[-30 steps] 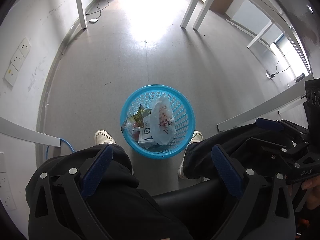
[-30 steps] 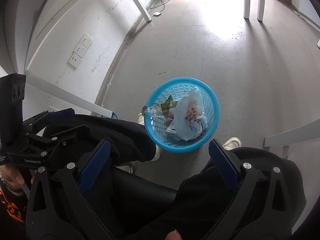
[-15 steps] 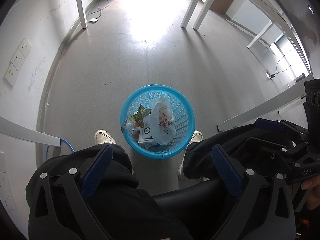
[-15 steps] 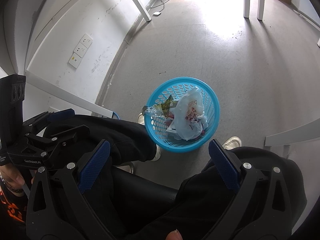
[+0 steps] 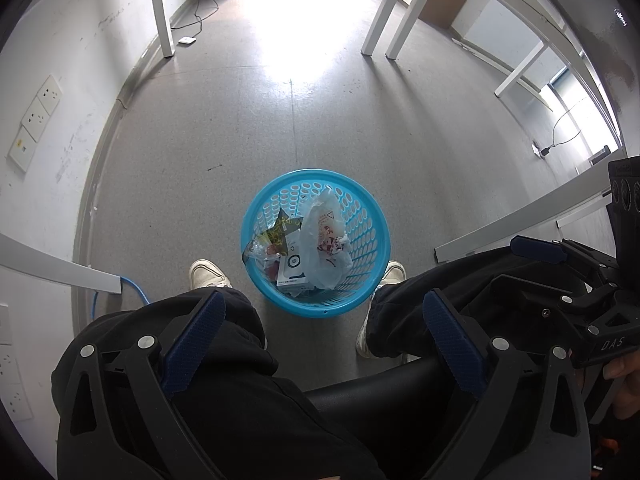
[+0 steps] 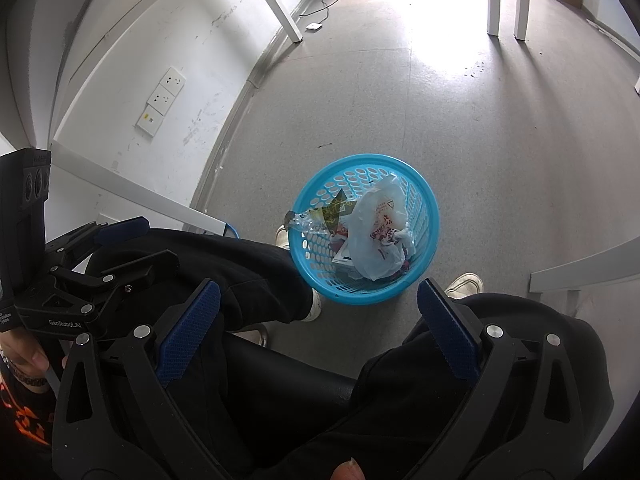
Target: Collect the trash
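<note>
Basket (image 5: pixel 316 184): on the floor between the seated person's shoes, within easy reach.
Trash: plastic bag (image 5: pixel 324 240), wrappers, seemingly a small box, all inside.
Left gripper (image 5: pixel 320 332): spread wide, empty.
Right gripper (image 6: pixel 316 328): likewise, poised above.

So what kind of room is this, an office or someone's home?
Probably an office or lab rather than a home. White desk legs stand on a bare grey speckled floor, a bank of wall sockets lines the white wall, and a blue plastic wastebasket holds wrappers.
</note>
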